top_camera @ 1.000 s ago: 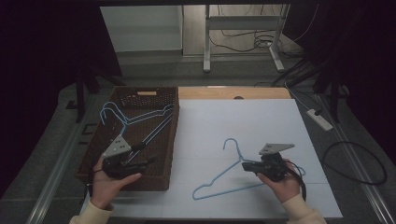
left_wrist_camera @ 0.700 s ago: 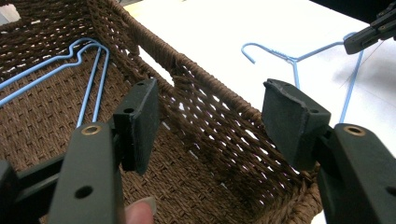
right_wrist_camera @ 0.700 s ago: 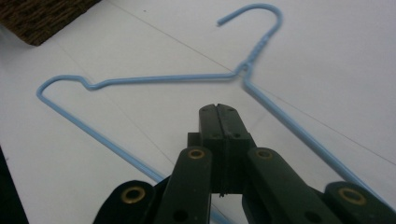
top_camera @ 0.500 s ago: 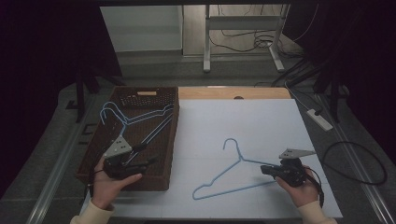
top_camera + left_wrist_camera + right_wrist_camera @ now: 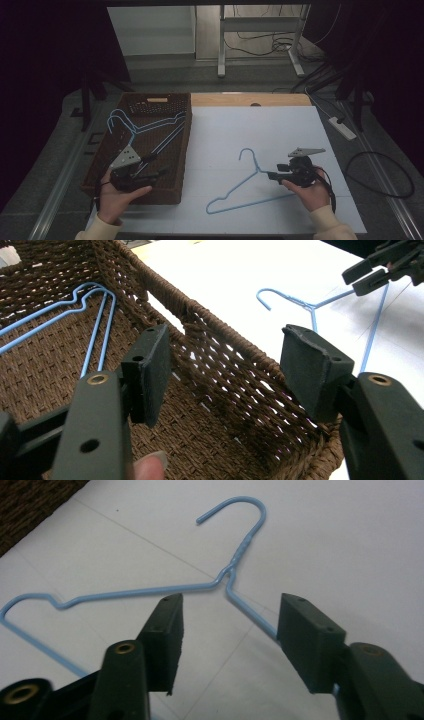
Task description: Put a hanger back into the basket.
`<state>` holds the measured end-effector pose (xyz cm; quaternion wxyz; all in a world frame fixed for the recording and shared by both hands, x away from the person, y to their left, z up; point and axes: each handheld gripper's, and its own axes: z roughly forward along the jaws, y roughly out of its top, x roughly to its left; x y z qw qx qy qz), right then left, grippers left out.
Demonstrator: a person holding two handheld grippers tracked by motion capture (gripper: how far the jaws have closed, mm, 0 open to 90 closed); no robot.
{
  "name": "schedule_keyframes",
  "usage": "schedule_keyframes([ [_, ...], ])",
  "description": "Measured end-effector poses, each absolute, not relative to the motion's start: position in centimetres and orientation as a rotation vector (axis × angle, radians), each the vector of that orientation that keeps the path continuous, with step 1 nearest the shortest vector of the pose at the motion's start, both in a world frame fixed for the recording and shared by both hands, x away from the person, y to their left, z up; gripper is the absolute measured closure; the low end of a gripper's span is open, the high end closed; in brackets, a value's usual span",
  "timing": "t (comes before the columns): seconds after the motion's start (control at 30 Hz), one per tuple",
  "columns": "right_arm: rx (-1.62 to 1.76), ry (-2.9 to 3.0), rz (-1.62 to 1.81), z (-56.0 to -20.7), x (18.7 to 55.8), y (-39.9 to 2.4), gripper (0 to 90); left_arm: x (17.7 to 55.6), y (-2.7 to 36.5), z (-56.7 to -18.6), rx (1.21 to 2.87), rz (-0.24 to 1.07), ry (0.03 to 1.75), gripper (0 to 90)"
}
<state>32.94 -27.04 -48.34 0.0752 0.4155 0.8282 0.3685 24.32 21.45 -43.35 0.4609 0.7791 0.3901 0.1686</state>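
Observation:
A light-blue wire hanger (image 5: 235,186) lies flat on the white table top (image 5: 260,125), hook pointing away. My right gripper (image 5: 274,176) sits at its right shoulder. In the right gripper view the jaws (image 5: 227,615) have just been opening and stand open. The hanger (image 5: 150,591) runs under the gap towards the right pad, and neither pad presses on it. My left gripper (image 5: 157,175) hovers open over the near end of the brown wicker basket (image 5: 187,145). Nothing is between its pads (image 5: 225,355). More blue hangers (image 5: 145,127) lie in the basket (image 5: 50,380).
The basket takes up the table's left side. A bare wooden strip (image 5: 250,99) runs along the far edge. On the floor at the right lie a white power strip (image 5: 342,127) and a looped black cable (image 5: 380,175). Metal frame legs (image 5: 220,40) stand behind the table.
The right gripper slid right with the hanger's end, then came back slightly left. Its jaws opened and let go of the hanger. The left hand stayed where it was.

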Motion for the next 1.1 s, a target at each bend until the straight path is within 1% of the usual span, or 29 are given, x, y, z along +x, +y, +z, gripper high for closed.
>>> schedule_keyframes([
  [0.07,1.261,2.497,1.062,-48.3,33.3,-26.6,39.6,24.3,21.4,-43.4,1.917,0.413,0.96,38.5],
  [0.23,1.285,2.514,1.002,-48.1,34.3,-25.3,38.9,24.3,21.4,-43.4,1.919,0.414,0.959,38.5],
  [0.27,1.286,2.522,0.972,-48.0,35.0,-24.4,42.3,24.3,21.4,-43.4,1.918,0.415,0.958,38.5],
  [0.43,1.279,2.517,0.925,-48.0,35.9,-22.9,45.9,24.4,21.4,-43.4,1.918,0.413,0.961,38.4],
  [0.47,1.306,2.528,0.875,-48.1,36.6,-21.9,49.3,24.3,21.4,-43.4,1.919,0.414,0.96,38.5],
  [0.53,1.317,2.53,0.826,-48.2,37.1,-21.1,52.0,24.3,21.4,-43.4,1.919,0.414,0.958,38.4],
  [0.67,1.36,2.539,0.717,-48.5,38.2,-19.8,54.8,24.3,21.4,-43.4,1.917,0.415,0.956,38.5],
  [0.77,1.383,2.543,0.642,-49.0,38.8,-19.1,56.4,24.3,21.4,-43.4,1.918,0.413,0.954,38.5],
  [0.83,1.391,2.536,0.573,-49.5,39.4,-18.6,60.4,24.3,21.4,-43.4,1.92,0.412,0.953,38.5],
  [0.87,1.391,2.536,0.573,-49.5,39.4,-18.6,60.4,24.3,21.4,-43.4,1.921,0.412,0.953,38.5],
  [1.1,1.395,2.532,0.467,-49.8,39.7,-17.5,69.9,24.3,21.4,-43.4,1.921,0.413,0.952,38.5],
])
